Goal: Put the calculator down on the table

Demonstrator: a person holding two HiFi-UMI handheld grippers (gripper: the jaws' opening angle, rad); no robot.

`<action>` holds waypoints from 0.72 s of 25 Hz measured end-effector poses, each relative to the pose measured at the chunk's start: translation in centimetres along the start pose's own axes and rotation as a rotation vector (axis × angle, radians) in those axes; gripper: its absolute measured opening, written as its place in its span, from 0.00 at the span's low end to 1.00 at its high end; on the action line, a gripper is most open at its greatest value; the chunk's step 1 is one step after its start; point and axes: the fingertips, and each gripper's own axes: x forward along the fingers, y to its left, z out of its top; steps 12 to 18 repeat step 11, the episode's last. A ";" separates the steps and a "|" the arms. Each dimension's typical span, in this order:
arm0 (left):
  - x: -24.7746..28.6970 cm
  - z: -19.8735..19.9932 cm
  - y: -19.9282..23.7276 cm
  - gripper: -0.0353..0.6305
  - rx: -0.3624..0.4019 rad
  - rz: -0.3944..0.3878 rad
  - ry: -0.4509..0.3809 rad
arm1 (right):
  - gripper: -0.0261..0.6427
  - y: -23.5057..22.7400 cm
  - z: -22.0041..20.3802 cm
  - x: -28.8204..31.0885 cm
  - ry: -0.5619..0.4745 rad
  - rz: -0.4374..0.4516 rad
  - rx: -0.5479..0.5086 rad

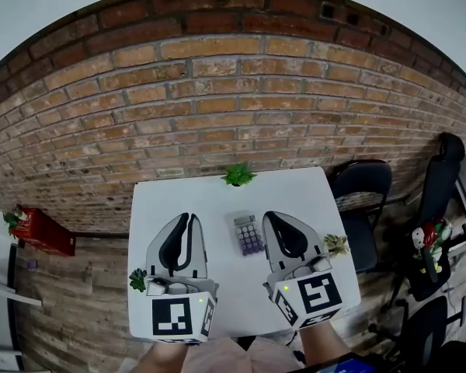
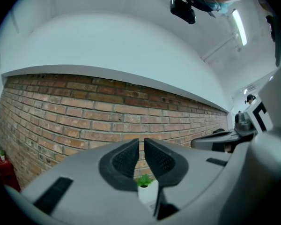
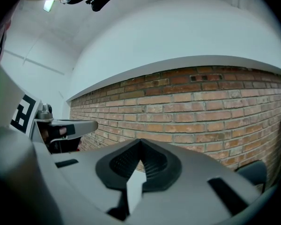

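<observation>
Grippers are hovering empty at the table's point(image 1: 217, 200) six o'clock. The left gripper point(image 1: 188, 217) is showing a narrow gap and the right gripper point(image 1: 269, 216) is pressing its jaws together. The calculator point(image 1: 248, 234) is lying flat at the right gripper's nine o'clock (seemingly set down already, hence nothing held).

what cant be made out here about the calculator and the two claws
Calculator key labels and display: head view, too small.
Calculator in the gripper views: blocked by the left claw and right claw bodies.
Whether the right claw touches the calculator: head view, too small.
Table near edge: head view, partly covered by the marker cubes.
</observation>
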 end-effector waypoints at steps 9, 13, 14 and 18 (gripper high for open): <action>1.1 -0.6 -0.4 0.12 0.015 -0.006 0.015 | 0.04 -1.1 -0.2 0.9 -0.005 0.002 0.010; 1.4 -0.8 -0.4 0.12 0.015 -0.007 0.018 | 0.04 -1.3 -0.4 1.2 -0.004 0.003 0.013; 1.4 -0.8 -0.4 0.12 0.015 -0.007 0.018 | 0.04 -1.3 -0.4 1.2 -0.004 0.003 0.013; 1.4 -0.8 -0.4 0.12 0.015 -0.007 0.018 | 0.04 -1.3 -0.4 1.2 -0.004 0.003 0.013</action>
